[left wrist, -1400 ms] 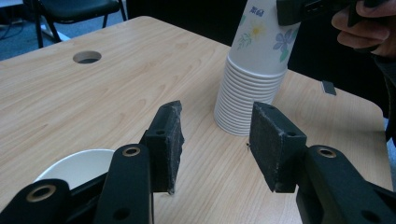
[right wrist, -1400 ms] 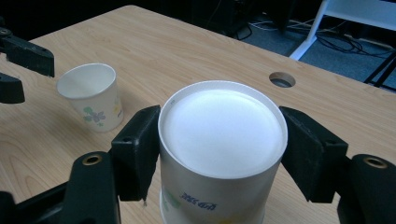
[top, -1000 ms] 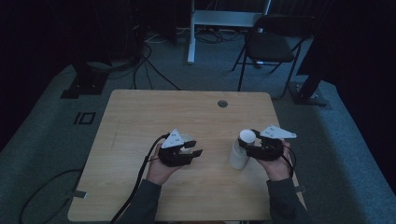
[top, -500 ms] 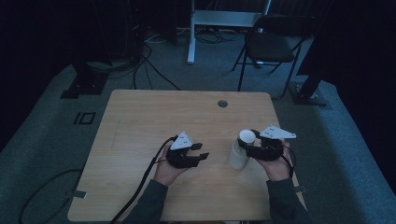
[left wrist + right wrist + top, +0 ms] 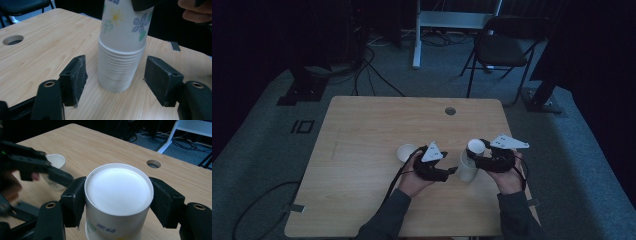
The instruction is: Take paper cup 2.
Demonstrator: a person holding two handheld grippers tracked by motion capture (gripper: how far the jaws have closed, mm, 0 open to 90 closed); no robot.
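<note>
My left jaws straddle the cup stack (image 5: 121, 53) with gaps either side; a lone cup (image 5: 406, 152) blocks the far-left counter (image 5: 362, 130).

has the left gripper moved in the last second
Yes. In the high view the left gripper has shifted right along the table, toward the upside-down stack of paper cups, leaving a single cup uncovered behind it.

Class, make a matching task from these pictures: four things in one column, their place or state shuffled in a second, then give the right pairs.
Things:
1. left gripper
2. right gripper
3. single cup
4. round hole

Place or state:
A. in the tabletop, near the far edge
B. open, jaws either side of the stack's base
C. clamped on the upturned top cup
D. stands alone, mouth up

Pairs: 1-B, 2-C, 3-D, 4-A
</note>
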